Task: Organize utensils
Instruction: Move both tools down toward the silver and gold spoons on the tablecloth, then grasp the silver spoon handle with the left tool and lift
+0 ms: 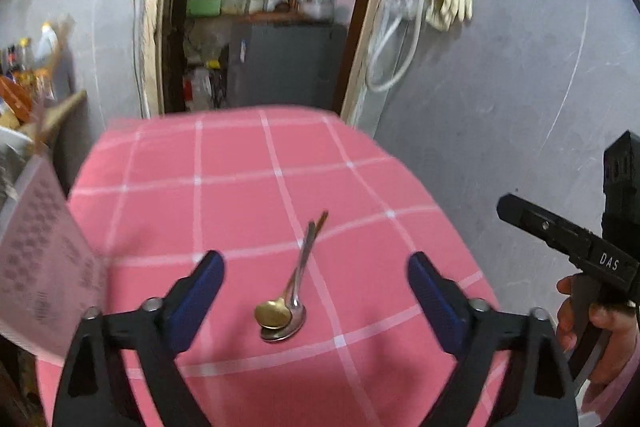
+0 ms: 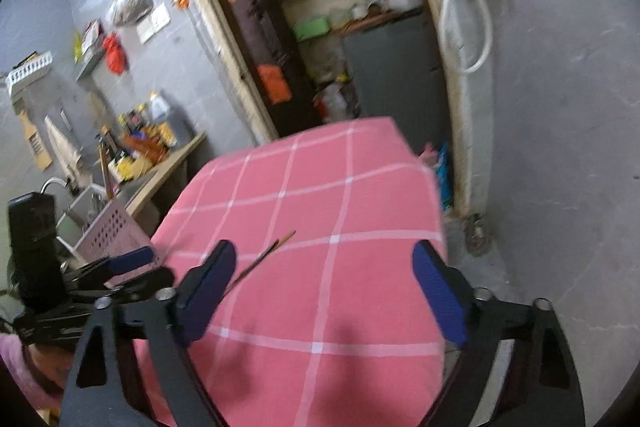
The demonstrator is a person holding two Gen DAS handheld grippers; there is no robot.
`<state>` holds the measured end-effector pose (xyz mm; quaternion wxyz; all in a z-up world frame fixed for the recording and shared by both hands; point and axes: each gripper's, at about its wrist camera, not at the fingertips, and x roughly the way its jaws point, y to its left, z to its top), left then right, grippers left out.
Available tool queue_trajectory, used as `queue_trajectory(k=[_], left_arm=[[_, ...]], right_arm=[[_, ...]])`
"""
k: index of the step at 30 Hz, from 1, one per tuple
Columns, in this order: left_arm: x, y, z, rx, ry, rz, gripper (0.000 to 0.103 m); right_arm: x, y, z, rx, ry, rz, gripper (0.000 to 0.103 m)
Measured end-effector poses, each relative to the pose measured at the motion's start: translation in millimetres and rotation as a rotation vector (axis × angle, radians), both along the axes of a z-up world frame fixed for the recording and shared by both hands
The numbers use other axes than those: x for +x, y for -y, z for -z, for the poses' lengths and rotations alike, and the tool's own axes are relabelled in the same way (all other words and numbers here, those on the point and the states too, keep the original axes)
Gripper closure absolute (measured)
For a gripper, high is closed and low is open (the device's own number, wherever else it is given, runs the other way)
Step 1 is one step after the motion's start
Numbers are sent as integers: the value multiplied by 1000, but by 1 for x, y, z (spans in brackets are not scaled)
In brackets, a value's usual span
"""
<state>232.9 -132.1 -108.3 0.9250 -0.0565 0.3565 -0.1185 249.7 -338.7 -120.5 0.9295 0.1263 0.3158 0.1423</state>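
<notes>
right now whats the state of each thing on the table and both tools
gold spoon: lying flat, bowl resting on the silver spoon
silver spoon: lying flat, under the gold one
basket: at the table's left edge, contents hidden
left tool: open, empty, above the spoons
right tool: open, empty

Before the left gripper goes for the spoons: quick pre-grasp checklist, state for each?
1. Left gripper open, nothing between the pads: ok.
2. Right gripper open and empty: ok.
3. Spoons on the pink checked cloth, ahead of the left gripper and between its finger lines: ok.
4. Spoons separated for a single pick: not ok; the gold spoon lies on a silver one, bowls stacked and handles crossing.
5. Destination ready: cannot tell; a pink perforated basket sits beside the table, contents hidden.
6. Image sharp enough to aim: not ok, both views are motion-blurred.
</notes>
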Motion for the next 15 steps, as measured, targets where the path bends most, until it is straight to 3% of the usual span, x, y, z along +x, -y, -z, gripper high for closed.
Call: queue_trajectory(k=[9,11,15], left_arm=[[42,16,44,43,-164,16,58],[49,19,50,62,-199,13,60],[59,20,60,65,-242,-6,63]], right_arm=[[48,-18,44,-11,-109,-138,55],[55,-24,50,-12,-126,-158,61],[64,-38,57,-17,-146,-186,63]])
